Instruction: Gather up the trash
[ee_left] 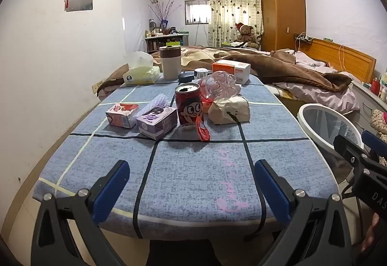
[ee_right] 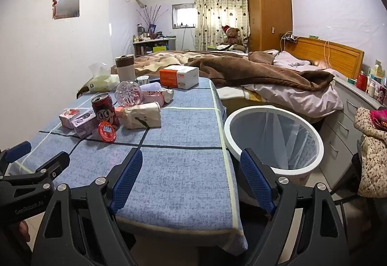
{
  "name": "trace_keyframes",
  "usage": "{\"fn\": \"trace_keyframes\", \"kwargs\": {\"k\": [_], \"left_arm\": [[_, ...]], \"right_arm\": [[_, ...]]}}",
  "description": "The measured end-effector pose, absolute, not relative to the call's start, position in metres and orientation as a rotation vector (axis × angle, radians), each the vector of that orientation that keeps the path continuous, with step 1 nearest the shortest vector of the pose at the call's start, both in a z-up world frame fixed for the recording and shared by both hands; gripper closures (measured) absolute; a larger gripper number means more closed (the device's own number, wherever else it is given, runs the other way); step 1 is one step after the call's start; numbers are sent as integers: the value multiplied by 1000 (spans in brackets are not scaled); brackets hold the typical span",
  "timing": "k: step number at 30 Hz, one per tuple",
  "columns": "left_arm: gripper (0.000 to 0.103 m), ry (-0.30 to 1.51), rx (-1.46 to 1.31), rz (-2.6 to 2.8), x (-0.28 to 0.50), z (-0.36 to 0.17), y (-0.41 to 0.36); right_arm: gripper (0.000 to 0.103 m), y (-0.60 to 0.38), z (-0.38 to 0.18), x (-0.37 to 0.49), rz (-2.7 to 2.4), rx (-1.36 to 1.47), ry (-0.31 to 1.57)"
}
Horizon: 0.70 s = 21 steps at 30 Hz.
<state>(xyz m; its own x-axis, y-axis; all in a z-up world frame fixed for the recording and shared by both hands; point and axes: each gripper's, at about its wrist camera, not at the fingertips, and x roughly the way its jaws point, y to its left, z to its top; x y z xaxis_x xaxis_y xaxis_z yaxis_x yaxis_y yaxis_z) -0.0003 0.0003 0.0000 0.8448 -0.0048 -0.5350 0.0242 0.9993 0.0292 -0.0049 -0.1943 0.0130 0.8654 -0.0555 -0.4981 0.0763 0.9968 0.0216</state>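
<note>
Beyond the left claw (ee_left: 192, 189), the can (ee_left: 188, 104) hides part of the plastic bottle (ee_left: 221, 84); small shelf items (ee_left: 164, 31) are unreadable.

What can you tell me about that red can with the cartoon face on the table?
The red can stands upright on the blue checked tablecloth, amid the clutter. It looks like metal, with a big-eyed cartoon face printed on its side. Its top is open, showing a dark hole. A red round lid leans against its base, and a purple carton sits close beside it. No gripper touches it.
</note>
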Motion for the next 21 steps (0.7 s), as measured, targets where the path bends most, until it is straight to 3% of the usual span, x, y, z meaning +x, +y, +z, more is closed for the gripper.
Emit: {"fn": "trace_keyframes", "kwargs": {"k": [21], "left_arm": [[0,565,44,1,0,2,4]], "right_arm": [[18,-195,12,-4,-74,40,523]]}}
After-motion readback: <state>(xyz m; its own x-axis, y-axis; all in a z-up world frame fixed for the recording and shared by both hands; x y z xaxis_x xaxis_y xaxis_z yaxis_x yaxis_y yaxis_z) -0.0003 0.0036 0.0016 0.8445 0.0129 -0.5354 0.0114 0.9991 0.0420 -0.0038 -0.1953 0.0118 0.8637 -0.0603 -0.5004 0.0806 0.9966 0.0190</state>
